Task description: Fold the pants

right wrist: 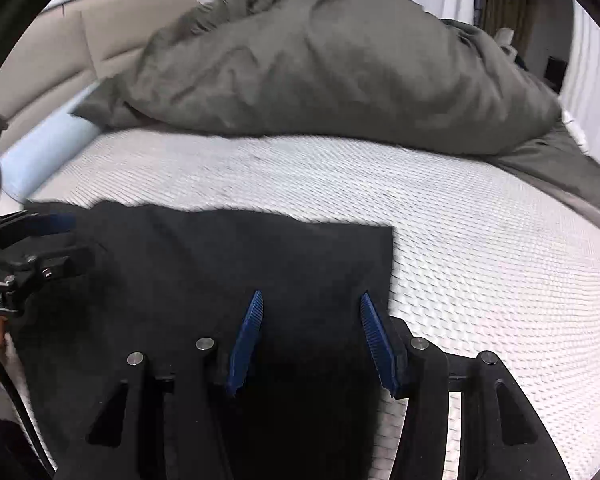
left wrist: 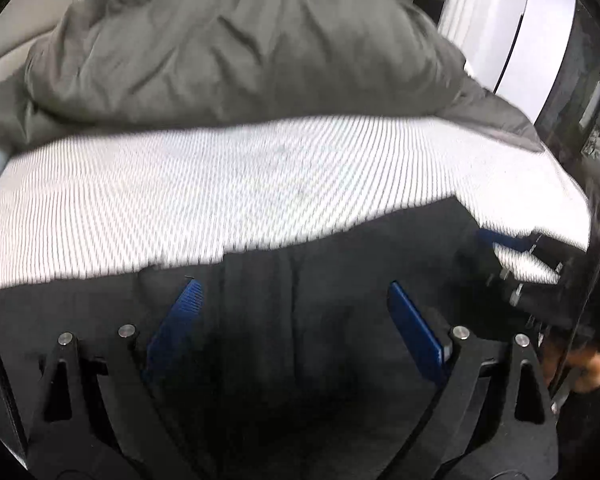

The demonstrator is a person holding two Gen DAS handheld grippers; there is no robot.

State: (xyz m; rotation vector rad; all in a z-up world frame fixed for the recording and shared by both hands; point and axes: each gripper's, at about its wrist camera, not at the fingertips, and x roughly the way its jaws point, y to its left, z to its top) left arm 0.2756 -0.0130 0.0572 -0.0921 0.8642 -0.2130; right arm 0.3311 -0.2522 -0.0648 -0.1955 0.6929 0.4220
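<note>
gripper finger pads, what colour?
Blue, ribbed pads on black fingers, over the black pants. Clearest in the right wrist view.

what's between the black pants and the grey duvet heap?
Only bare white textured mattress lies between the black pants and the grey duvet. It shows in both wrist views, most clearly the right wrist's.

Left wrist view: close, low over the pants, facing the duvet. Right wrist view: alongside to the right, same direction. Shared: pants, mattress, duvet.
</note>
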